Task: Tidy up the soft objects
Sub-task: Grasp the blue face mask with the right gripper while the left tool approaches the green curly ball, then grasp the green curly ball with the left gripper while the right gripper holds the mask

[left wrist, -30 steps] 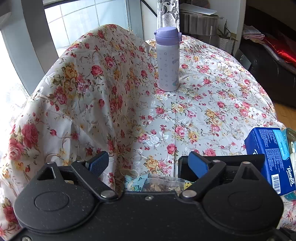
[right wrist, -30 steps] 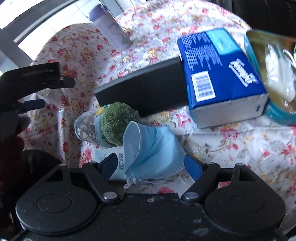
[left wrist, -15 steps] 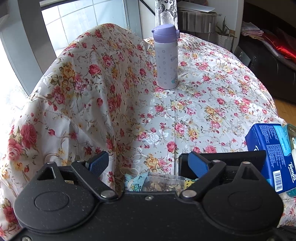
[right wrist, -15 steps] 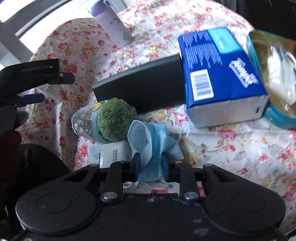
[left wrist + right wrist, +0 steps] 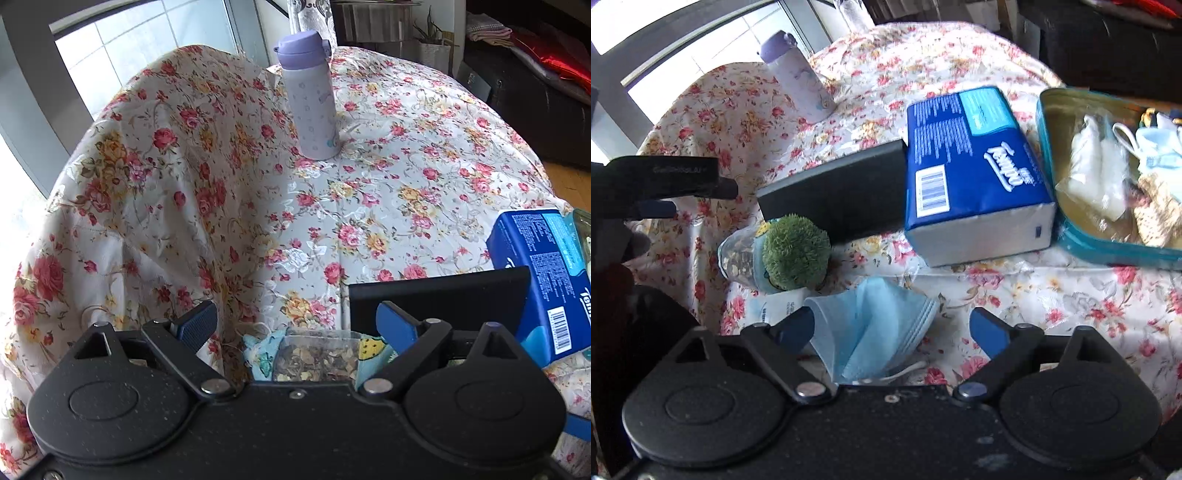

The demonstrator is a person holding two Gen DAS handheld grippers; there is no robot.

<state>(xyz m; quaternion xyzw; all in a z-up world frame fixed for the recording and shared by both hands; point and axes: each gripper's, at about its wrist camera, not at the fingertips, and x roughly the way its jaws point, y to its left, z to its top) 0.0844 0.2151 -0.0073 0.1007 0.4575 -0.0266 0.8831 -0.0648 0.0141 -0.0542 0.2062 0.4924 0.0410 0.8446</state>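
Note:
A light blue face mask (image 5: 871, 325) lies crumpled on the floral cloth between the open fingers of my right gripper (image 5: 892, 330). A green fuzzy ball (image 5: 796, 253) rests on a clear packet of dried bits (image 5: 737, 254) just beyond it. A teal tin (image 5: 1108, 170) at the right holds several soft items. My left gripper (image 5: 295, 325) is open and empty, just above the same packet (image 5: 317, 354); it also shows at the left edge of the right wrist view (image 5: 665, 181).
A blue tissue pack (image 5: 971, 166) and a black box (image 5: 838, 192) lie in the middle of the table; both show in the left wrist view, pack (image 5: 546, 273), box (image 5: 439, 295). A lilac bottle (image 5: 312, 96) stands at the back. Floral cloth (image 5: 369, 177) drapes a raised hump at left.
My right gripper shut on the blue mask half a second ago and now stands open again, the mask lying between its fingers. The left gripper has barely moved.

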